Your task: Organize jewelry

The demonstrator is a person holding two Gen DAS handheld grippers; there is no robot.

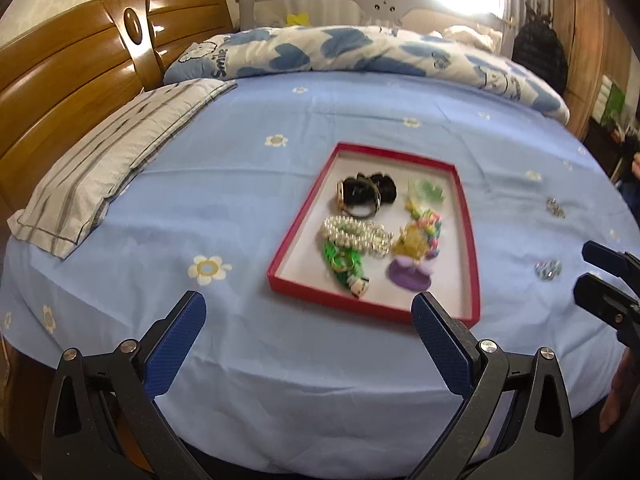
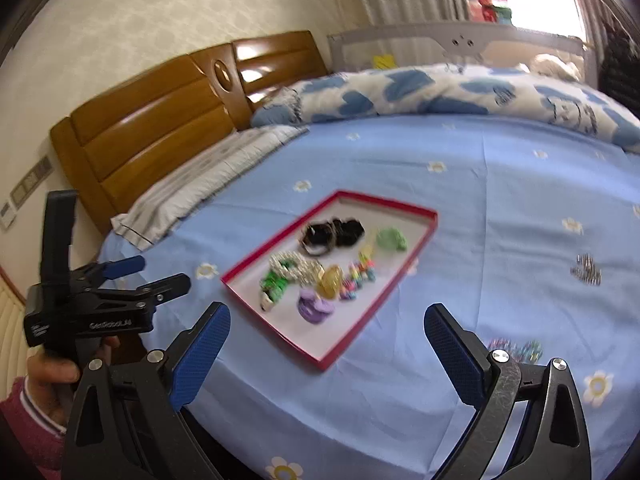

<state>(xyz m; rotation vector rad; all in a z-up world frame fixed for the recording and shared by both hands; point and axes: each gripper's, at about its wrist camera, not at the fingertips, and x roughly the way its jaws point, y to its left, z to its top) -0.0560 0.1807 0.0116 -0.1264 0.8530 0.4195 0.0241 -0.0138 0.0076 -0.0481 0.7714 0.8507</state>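
A red-rimmed tray [image 1: 303, 216] [image 2: 388, 202] lies on the blue flowered sheet. It holds a black band [image 1: 360, 196], a pearl bracelet [image 1: 356, 234], a green charm [image 1: 344, 264], a purple piece [image 1: 408, 274] and colourful beads [image 1: 430, 228]. Two loose pieces lie on the sheet right of the tray: a silver one [image 1: 556, 208] [image 2: 586, 270] and a glittery one [image 1: 548, 270] [image 2: 516, 348]. My left gripper [image 1: 310, 304] [image 2: 160, 272] hangs open and empty in front of the tray. My right gripper [image 2: 328, 314] [image 1: 588, 266] is open and empty too, near the glittery piece.
A striped pillow [image 1: 104, 168] lies left of the tray by the wooden headboard [image 1: 80, 60]. A rolled blue-and-white quilt [image 1: 360, 48] runs along the far side of the bed. A hand in a pink sleeve [image 2: 36, 412] holds the left gripper.
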